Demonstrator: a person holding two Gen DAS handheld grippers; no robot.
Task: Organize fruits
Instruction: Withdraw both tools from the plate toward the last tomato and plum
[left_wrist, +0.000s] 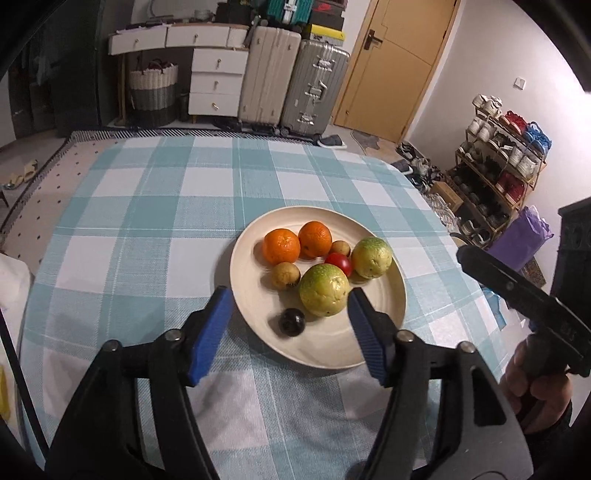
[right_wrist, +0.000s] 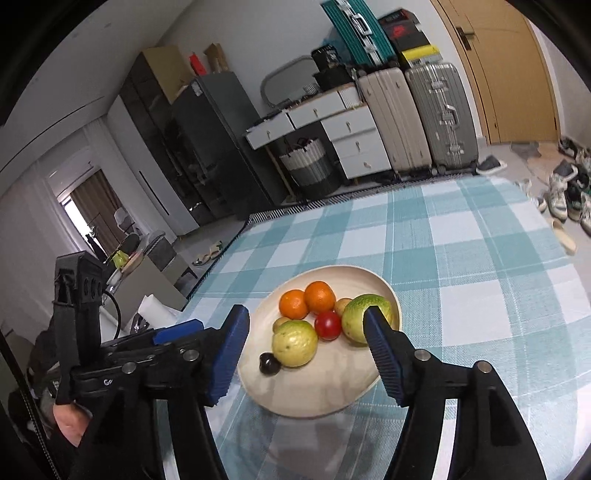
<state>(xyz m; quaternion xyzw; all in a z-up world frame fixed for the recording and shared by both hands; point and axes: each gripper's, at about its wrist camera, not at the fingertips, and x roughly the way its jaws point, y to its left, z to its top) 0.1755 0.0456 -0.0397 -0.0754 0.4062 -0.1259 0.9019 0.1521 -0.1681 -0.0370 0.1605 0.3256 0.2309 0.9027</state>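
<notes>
Dim indoor light, soft shadows, fisheye-warped edges.

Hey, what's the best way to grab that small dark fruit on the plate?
Grip the dark fruit across its round middle, coming straight down from above. It sits alone on the near part of the plate, with bare plate on both flanks for the pads. The nearer green fruit lies close behind it, so a level approach would probably nudge that or roll the dark fruit away.

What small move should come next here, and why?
Probably draw both grippers back and stop: the left gripper and right gripper are open and empty, every fruit in view already sits on the plate, and the tablecloth shows no stray fruit.
</notes>
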